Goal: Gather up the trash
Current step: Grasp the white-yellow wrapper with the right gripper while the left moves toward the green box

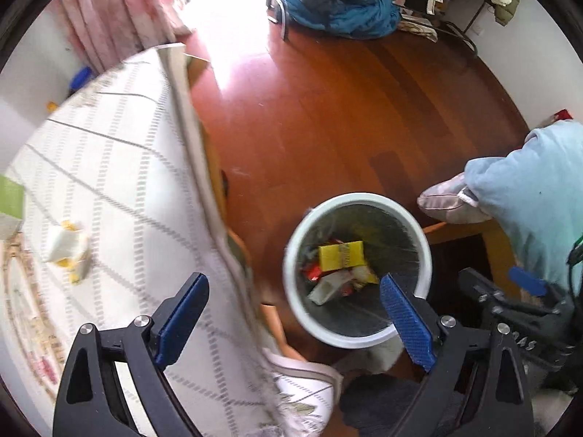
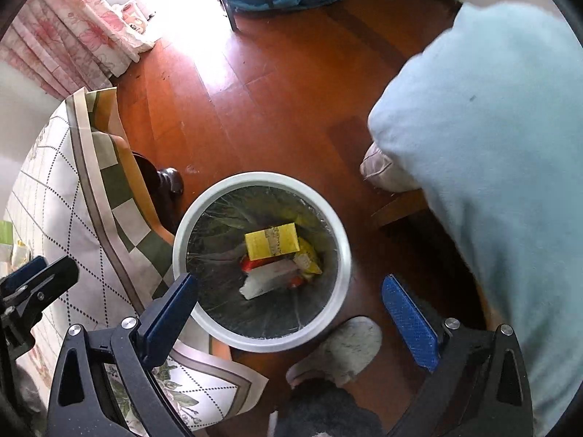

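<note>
we held both tools spread apart and empty, the right tool (image 2: 289,309) over the white bin (image 2: 344,255) on the floor; crumpled trash (image 1: 69,249) lay on the counter (image 1: 120,182) ahead of the left tool (image 1: 293,315).

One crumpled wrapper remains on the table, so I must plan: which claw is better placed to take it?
Left. The left claw is open beside the wrapper; the right claw hangs over the bin.

Open bin (image 2: 339,247) mouth beside tablecloth (image 2: 65,196)
</note>
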